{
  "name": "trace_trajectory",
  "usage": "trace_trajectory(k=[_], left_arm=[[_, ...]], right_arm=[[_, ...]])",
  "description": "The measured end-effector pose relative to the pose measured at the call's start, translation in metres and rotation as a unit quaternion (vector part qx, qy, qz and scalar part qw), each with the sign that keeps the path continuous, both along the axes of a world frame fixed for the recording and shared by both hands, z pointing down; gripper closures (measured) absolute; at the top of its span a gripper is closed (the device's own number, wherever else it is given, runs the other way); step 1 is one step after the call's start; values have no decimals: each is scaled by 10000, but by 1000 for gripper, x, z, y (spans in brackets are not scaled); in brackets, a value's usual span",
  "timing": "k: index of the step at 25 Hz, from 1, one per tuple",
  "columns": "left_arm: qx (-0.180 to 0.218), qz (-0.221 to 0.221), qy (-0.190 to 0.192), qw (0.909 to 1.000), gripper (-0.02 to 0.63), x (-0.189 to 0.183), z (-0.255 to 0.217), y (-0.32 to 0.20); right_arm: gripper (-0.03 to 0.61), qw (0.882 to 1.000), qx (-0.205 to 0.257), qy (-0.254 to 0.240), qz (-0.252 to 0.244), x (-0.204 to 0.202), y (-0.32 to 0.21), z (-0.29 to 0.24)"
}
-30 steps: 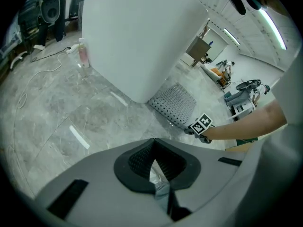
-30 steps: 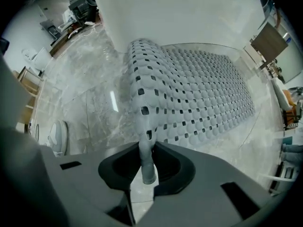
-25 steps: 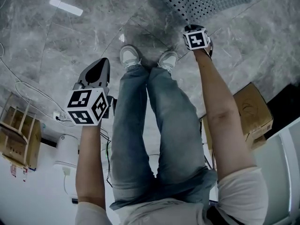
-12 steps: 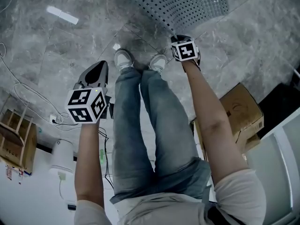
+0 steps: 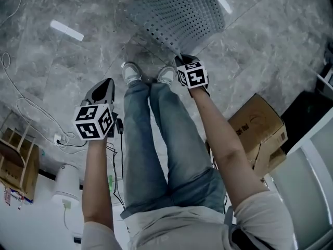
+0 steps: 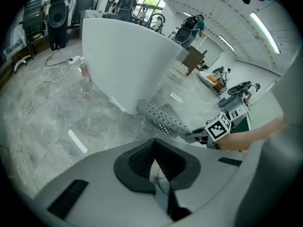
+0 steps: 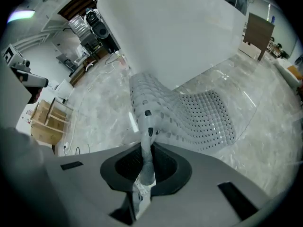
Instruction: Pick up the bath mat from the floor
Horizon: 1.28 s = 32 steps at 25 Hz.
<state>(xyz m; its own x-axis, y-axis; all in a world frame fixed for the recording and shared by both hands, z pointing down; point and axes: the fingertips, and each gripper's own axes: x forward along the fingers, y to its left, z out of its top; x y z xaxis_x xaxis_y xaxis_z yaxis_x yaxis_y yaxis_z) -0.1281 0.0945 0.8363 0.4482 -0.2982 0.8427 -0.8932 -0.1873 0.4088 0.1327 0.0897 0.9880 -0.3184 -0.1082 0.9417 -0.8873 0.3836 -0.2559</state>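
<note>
The bath mat is grey, rubbery and full of holes. It hangs in a curve from one corner, its far part still on the marble floor beside a white tub. My right gripper is shut on that near corner, which shows pinched between the pads in the right gripper view. The mat spreads out beyond the jaws. My left gripper hangs to the left of the person's legs, shut with nothing in it. From the left gripper view the mat and the right gripper are seen ahead.
The person's two shoes stand just short of the mat. A cardboard box sits on the right, and a wooden rack and loose cables on the left. The tub's wall rises behind the mat.
The right gripper has risen with the mat's corner, peeling more of the mat off the floor. The left gripper has also lifted, and the head view has tilted further forward.
</note>
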Motion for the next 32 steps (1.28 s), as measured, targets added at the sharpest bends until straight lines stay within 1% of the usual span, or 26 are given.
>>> trace_trajectory(k=[5, 12, 18, 25, 32], left_arm=[[45, 38, -16, 10000, 598, 3, -26, 7], [237, -20, 21, 9997, 598, 7, -74, 0], [503, -92, -30, 9987, 598, -4, -123, -12], [729, -440, 53, 9964, 598, -12, -180, -17], [869, -620, 30, 9943, 598, -13, -233, -13]], right_arm=[[526, 9991, 175, -321, 191, -14, -3, -58], [526, 9963, 352, -686, 375, -27, -15, -136], [526, 9942, 497, -914, 270, -46, -21, -205], [526, 9901, 744, -1168, 214, -61, -33, -288], [526, 9847, 963, -1441, 202, -73, -43, -369]])
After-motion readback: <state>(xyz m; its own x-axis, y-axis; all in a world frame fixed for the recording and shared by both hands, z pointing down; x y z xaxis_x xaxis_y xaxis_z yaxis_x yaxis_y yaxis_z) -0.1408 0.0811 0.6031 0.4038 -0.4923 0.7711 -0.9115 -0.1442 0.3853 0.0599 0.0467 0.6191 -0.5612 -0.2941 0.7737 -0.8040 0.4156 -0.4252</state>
